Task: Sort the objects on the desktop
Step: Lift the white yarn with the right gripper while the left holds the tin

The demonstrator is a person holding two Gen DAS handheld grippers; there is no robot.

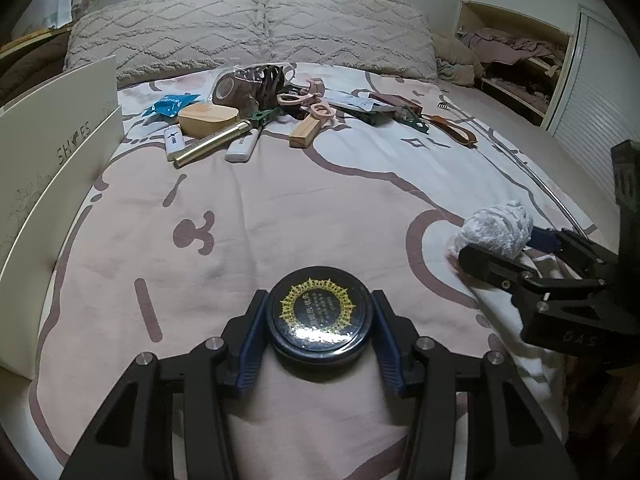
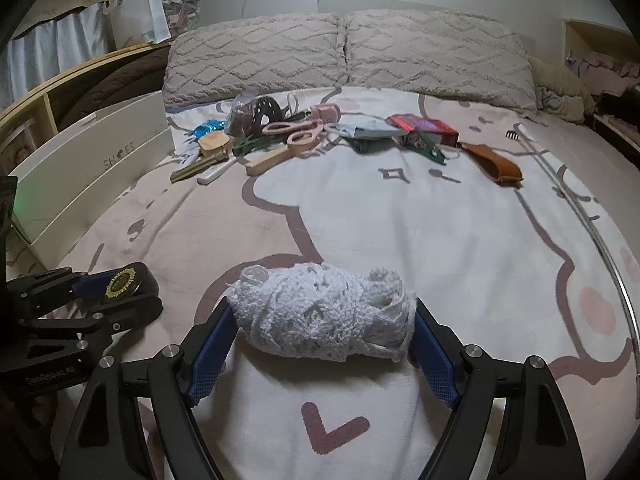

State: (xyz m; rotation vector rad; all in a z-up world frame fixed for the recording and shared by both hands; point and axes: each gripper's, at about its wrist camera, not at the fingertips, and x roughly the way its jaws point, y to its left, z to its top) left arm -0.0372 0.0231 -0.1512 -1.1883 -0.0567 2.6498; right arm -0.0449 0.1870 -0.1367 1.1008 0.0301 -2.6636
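A round black tin [image 1: 320, 316] with a gold crest on its lid rests on the pink bedsheet [image 1: 280, 220], low in the left wrist view. My left gripper [image 1: 319, 298] is shut on it, a blue pad pressing each side. The same tin [image 2: 122, 282] and left gripper [image 2: 132, 294] show at the left edge of the right wrist view. A white crocheted bundle [image 2: 324, 312] lies crosswise on the sheet. My right gripper [image 2: 323, 306] is shut on it, with its pads against both ends. From the left wrist view, the bundle [image 1: 496, 228] and right gripper [image 1: 500, 246] sit at the right.
A heap of small things lies near the pillows [image 2: 344, 48]: pink scissors [image 2: 296, 134], a wooden box [image 1: 208, 118], a brass tube [image 1: 212, 144], white sticks [image 1: 240, 150], a red box [image 2: 424, 126], a brown leather case [image 2: 492, 164]. A white shoe box [image 1: 52, 168] stands along the left.
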